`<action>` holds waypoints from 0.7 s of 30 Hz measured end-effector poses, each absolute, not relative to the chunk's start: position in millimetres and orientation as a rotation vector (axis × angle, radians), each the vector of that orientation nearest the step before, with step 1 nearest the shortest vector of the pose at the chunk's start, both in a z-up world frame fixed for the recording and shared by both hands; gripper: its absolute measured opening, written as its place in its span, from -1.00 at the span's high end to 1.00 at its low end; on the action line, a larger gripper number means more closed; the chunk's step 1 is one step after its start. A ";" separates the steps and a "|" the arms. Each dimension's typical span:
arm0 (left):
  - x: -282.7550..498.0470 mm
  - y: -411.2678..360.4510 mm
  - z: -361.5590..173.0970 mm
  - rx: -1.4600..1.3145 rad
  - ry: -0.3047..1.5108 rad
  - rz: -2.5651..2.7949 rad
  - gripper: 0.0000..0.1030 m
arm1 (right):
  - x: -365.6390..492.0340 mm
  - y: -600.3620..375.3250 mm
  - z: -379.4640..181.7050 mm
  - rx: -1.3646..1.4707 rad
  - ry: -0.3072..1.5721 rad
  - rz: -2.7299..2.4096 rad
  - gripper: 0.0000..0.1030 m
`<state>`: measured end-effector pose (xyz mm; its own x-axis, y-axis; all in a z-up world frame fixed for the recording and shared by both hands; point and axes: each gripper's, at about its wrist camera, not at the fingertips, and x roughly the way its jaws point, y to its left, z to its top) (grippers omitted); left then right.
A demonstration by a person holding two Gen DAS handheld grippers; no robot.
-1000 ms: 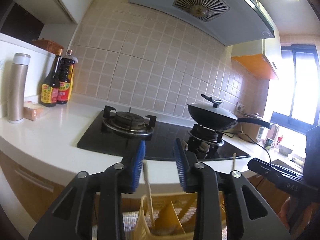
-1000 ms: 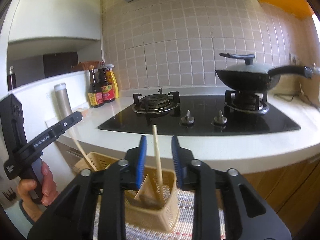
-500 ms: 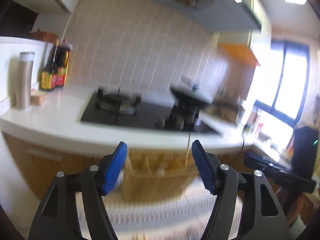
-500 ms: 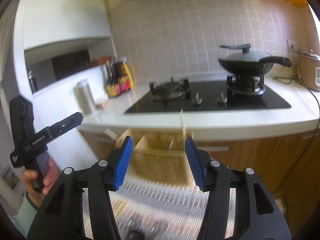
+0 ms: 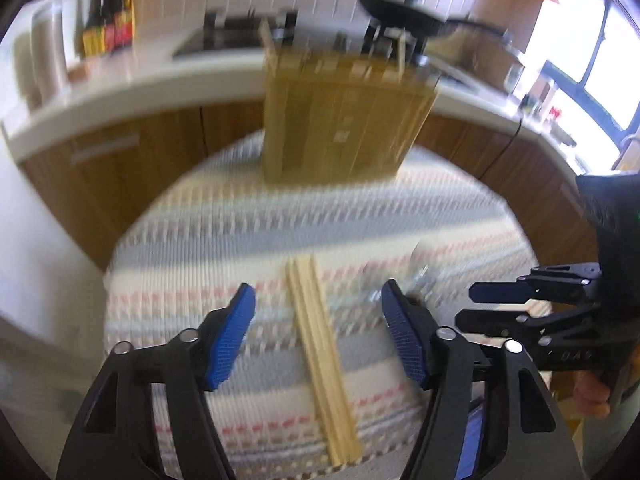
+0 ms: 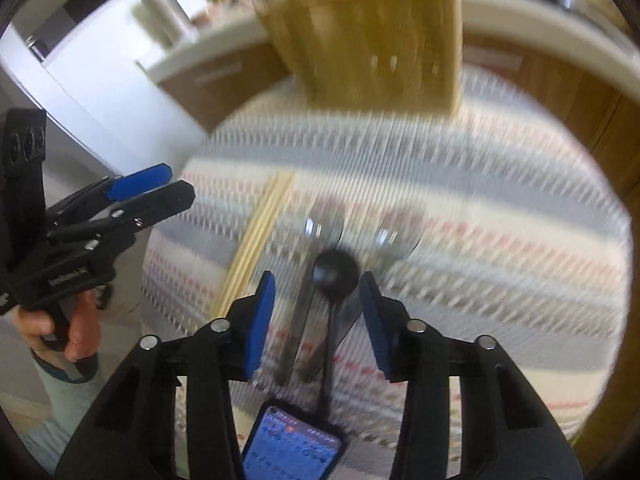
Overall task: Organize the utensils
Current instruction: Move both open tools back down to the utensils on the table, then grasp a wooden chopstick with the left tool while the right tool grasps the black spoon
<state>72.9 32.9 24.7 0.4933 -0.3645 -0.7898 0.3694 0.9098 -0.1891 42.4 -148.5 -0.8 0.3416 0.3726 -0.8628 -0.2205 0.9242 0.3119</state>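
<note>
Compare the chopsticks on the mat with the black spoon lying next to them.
The chopsticks are pale, straight wooden sticks bundled side by side; the black spoon is dark, with a round bowl and a thin handle. The chopsticks lie under the open left gripper, the spoon under the open right gripper. Both rest flat on the striped mat, ungripped.

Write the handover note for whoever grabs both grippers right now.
Left gripper: open, empty, above the chopsticks lying on the striped mat.
Right gripper: open, empty, over the black spoon and blurred metal utensils.
Utensil basket stands at the mat's far edge with some sticks already upright in it.
Left to do: chopsticks, spoon and metal utensils into the basket.
</note>
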 end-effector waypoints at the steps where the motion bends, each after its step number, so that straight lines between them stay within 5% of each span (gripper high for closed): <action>1: 73.7 34.7 15.0 0.012 0.982 -0.441 -0.03 | 42.6 -147.2 -10.8 0.159 1.184 0.388 0.27; 7: 83.2 39.3 -31.0 0.026 1.092 -0.440 0.29 | 47.3 -140.9 -35.1 0.179 1.238 0.401 0.38; 21: 89.3 31.5 -42.9 0.123 1.118 -0.462 0.42 | 49.4 -119.4 -55.1 0.078 1.279 0.387 0.51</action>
